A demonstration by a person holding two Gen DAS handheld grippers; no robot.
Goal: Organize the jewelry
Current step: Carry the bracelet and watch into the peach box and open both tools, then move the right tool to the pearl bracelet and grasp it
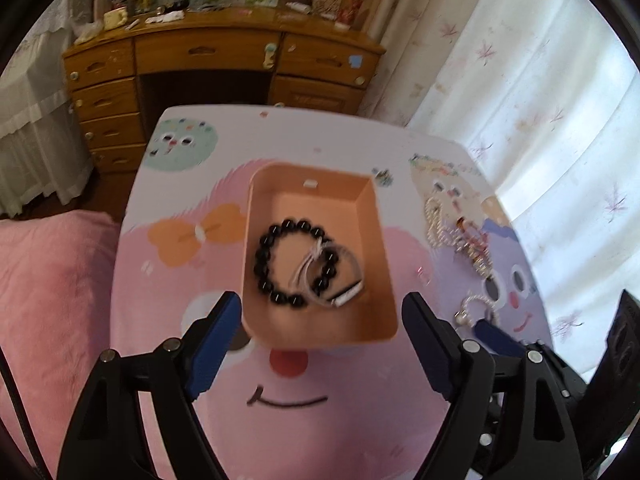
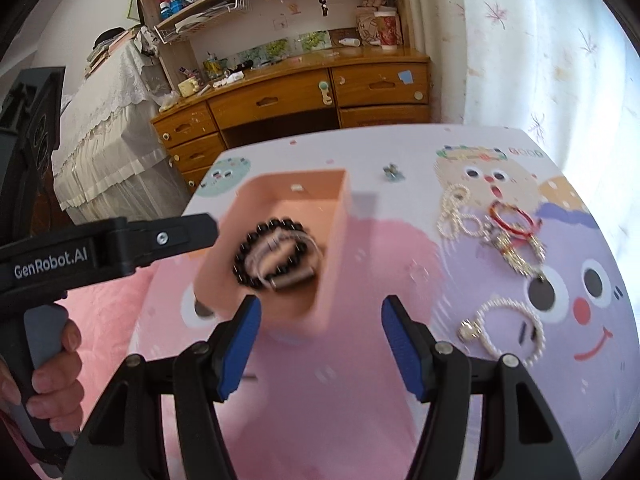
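A peach box (image 1: 376,248) (image 2: 332,248) sits mid-table and holds a black bead bracelet (image 1: 267,248) (image 2: 244,252) and a white cord bracelet with a silver tube (image 1: 347,295) (image 2: 292,278). My left gripper (image 1: 322,316) is open and empty, its fingers either side of the box's near end. My right gripper (image 2: 320,316) is open and empty over the table just right of the box. A pearl bracelet (image 2: 516,332) (image 1: 478,308) lies near right. A red string bracelet (image 2: 514,220), pearl chains (image 2: 456,216) (image 1: 436,220) and gold charms (image 2: 516,256) lie beyond.
The table (image 1: 320,420) has a pink and purple cartoon cover. A small dark trinket (image 2: 394,172) lies at the far middle. A wooden desk (image 1: 216,64) stands behind, white curtains (image 1: 540,80) at right, a pink bed (image 1: 48,280) at left.
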